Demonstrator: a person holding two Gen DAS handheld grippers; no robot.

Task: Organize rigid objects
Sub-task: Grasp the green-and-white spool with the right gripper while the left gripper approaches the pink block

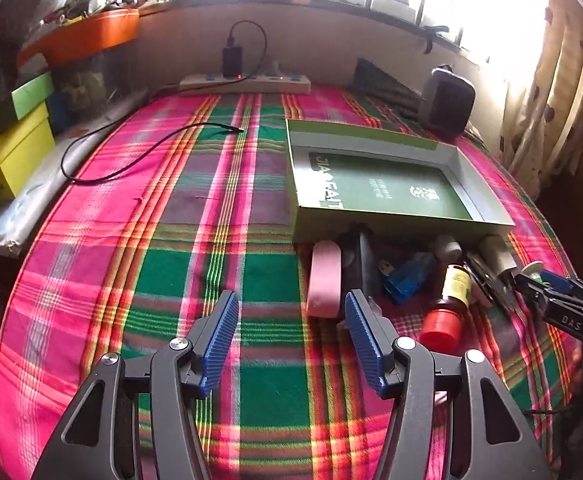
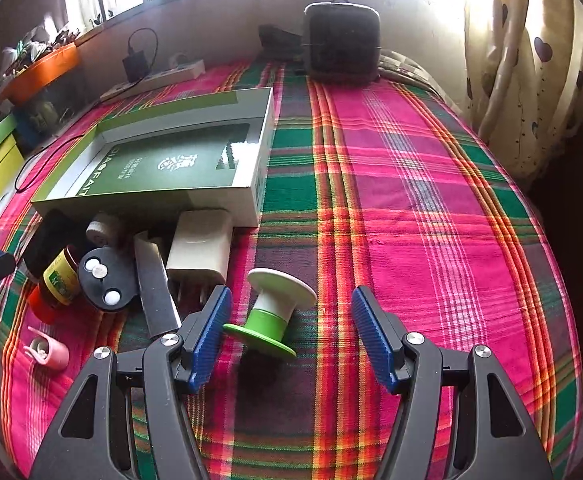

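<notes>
An open green box (image 1: pixel 391 184) (image 2: pixel 171 164) lies on the plaid cloth. In front of it sits a cluster: a pink case (image 1: pixel 324 278) (image 2: pixel 49 350), a red-capped brown bottle (image 1: pixel 449 306) (image 2: pixel 53 284), a blue USB piece (image 1: pixel 405 278), a white charger (image 2: pixel 201 246), a black disc (image 2: pixel 105 278), a dark flat bar (image 2: pixel 155 284). A green and white spool (image 2: pixel 271 312) lies between the fingers of my open right gripper (image 2: pixel 291 320). My left gripper (image 1: pixel 291 324) is open over bare cloth, its right finger beside the pink case.
A power strip (image 1: pixel 247 82) with a black adapter and a loose cable (image 1: pixel 131 152) lies at the back. A dark heater-like unit (image 2: pixel 341 42) stands near the curtain (image 2: pixel 531 60). Yellow and green boxes (image 1: pixel 11 148) and an orange bin (image 1: pixel 87 38) line the left side.
</notes>
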